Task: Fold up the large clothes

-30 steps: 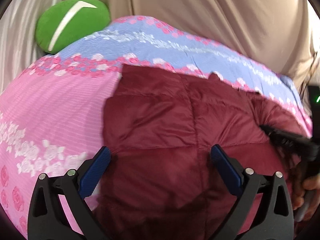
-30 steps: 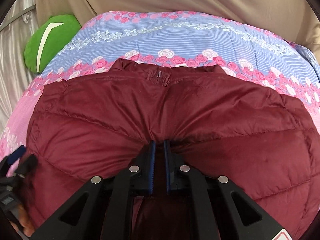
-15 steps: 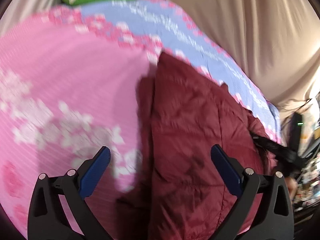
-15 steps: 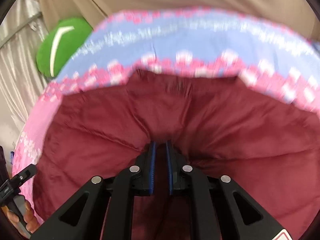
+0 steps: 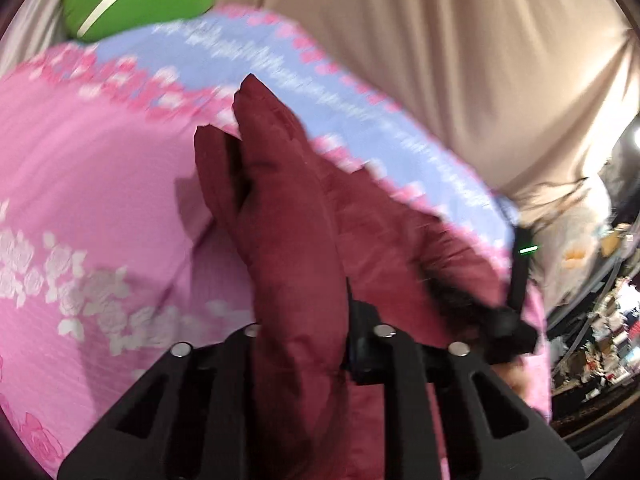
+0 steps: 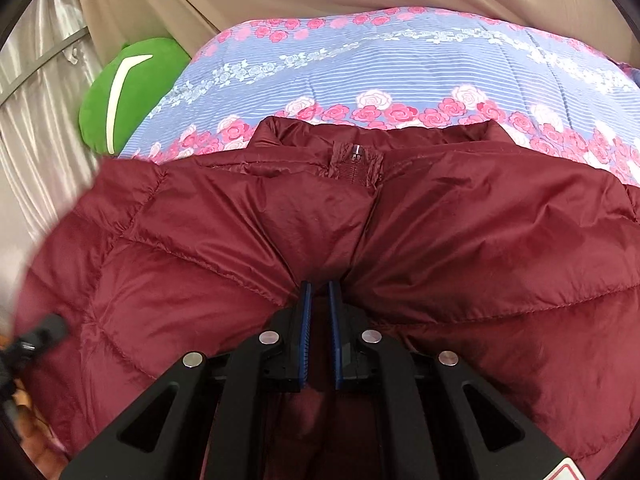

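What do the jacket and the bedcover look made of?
Jacket: likely thin nylon or polyester shell, slightly glossy, with stitched quilted puffy panels suggesting down or synthetic fill. Bedcover: matte woven cloth, perhaps cotton, printed with stripes and roses.

Each gripper [image 6: 319,300] is black, with silver screws and blue pads [image 6: 306,332].

green cushion [image 6: 132,92] | floral bedspread [image 6: 400,64] | beige curtain [image 5: 460,60]
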